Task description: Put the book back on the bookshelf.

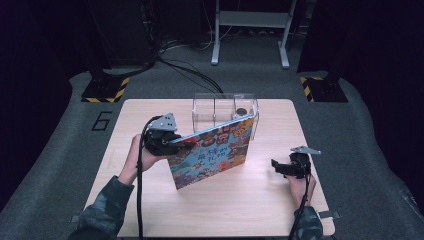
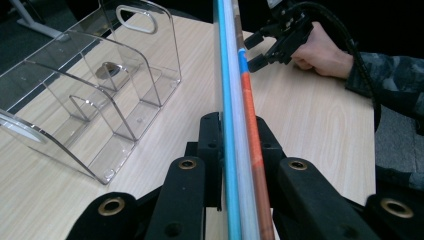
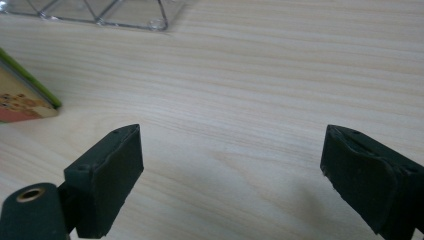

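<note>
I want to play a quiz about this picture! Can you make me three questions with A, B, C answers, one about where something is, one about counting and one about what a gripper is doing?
1. Where is the clear rack?
A. At the far edge of the table
B. On the floor
C. In the person's lap

2. How many grippers are clamped on the book?
A. None
B. One
C. Two

3. What are the right gripper's jaws doing?
A. Squeezing the book
B. Standing open with nothing between them
C. Holding a cup

Answers:
1. A, the rack stands on the table behind the book.
2. B, the left gripper alone pinches the book's edge.
3. B, the right gripper view shows bare wood between the jaws.
</note>
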A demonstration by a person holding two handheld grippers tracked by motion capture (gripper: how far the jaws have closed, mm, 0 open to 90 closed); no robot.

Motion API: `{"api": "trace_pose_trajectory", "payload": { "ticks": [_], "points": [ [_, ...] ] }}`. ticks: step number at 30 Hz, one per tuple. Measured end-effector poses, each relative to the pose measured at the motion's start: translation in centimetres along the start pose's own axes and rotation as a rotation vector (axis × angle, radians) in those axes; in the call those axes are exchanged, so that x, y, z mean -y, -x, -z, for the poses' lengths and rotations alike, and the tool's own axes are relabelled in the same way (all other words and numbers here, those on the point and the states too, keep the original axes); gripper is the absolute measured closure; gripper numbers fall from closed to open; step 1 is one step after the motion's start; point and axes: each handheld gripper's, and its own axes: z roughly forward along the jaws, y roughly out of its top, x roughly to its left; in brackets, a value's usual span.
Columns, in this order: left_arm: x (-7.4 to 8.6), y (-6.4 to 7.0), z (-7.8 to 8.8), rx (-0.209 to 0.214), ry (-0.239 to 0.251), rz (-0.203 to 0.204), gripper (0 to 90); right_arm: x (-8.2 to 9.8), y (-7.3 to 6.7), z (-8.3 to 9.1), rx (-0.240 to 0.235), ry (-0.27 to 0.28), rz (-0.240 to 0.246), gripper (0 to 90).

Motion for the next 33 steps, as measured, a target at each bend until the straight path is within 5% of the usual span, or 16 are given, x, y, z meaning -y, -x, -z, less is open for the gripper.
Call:
{"api": "trace_pose_trajectory", "payload": {
  "ticks": [21,33],
  "points": [
    [-3.5,-0.9,-0.1,0.011,-0.042,0.007,81.3,0.3,0.4,-0.8,0.003,-0.034,-0.002,12.3],
    [-4.9,-1.5,0.3,-0.022,-0.046,0.016,81.3,0.3,0.4,-0.8,0.002,-0.033,-0.002,12.8]
  ]
}}
